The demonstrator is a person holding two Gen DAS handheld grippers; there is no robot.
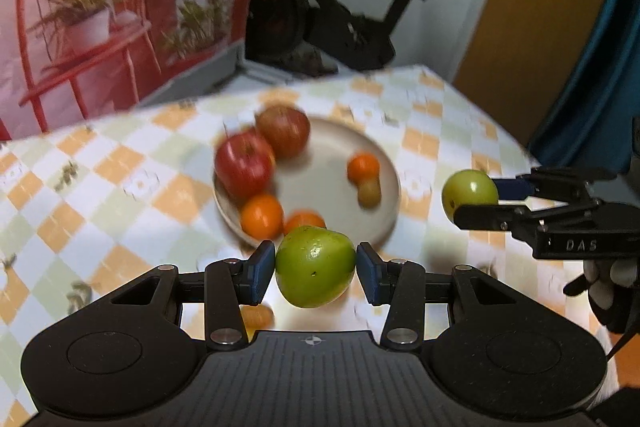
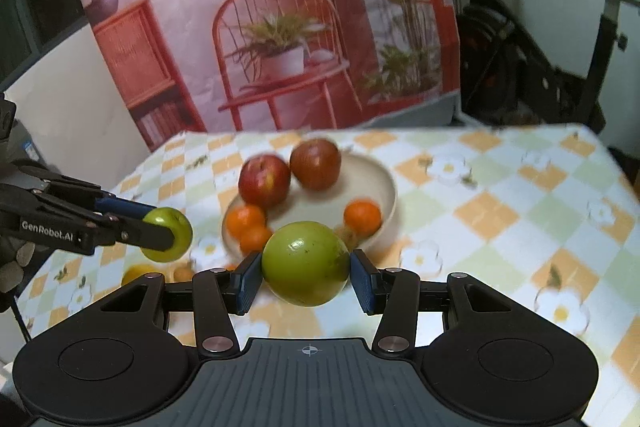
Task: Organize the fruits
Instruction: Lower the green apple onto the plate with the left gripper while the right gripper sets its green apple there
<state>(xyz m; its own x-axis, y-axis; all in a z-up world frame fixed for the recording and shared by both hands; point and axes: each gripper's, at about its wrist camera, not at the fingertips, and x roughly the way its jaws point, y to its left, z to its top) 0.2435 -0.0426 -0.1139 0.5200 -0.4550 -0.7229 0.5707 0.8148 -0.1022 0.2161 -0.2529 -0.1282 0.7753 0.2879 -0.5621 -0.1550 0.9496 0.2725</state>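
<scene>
My left gripper [image 1: 316, 269] is shut on a green fruit [image 1: 314, 267] and holds it above the table, just in front of the beige plate [image 1: 328, 143]. My right gripper [image 2: 306, 281] is shut on another green fruit [image 2: 306, 263], also above the table near the plate [image 2: 372, 179]. Each gripper shows in the other's view, the right one [image 1: 474, 201] at the right, the left one [image 2: 160, 227] at the left. The plate holds two red apples [image 1: 244, 163], three oranges [image 1: 262, 215] and a small brownish fruit [image 1: 368, 191].
The table has a checked orange, green and white cloth [image 2: 500, 211]. A yellow fruit [image 2: 138, 273] and a small brown one [image 2: 184, 273] lie on the cloth left of the plate. A printed backdrop [image 2: 260, 19] and an exercise bike [image 1: 340, 3] stand behind the table.
</scene>
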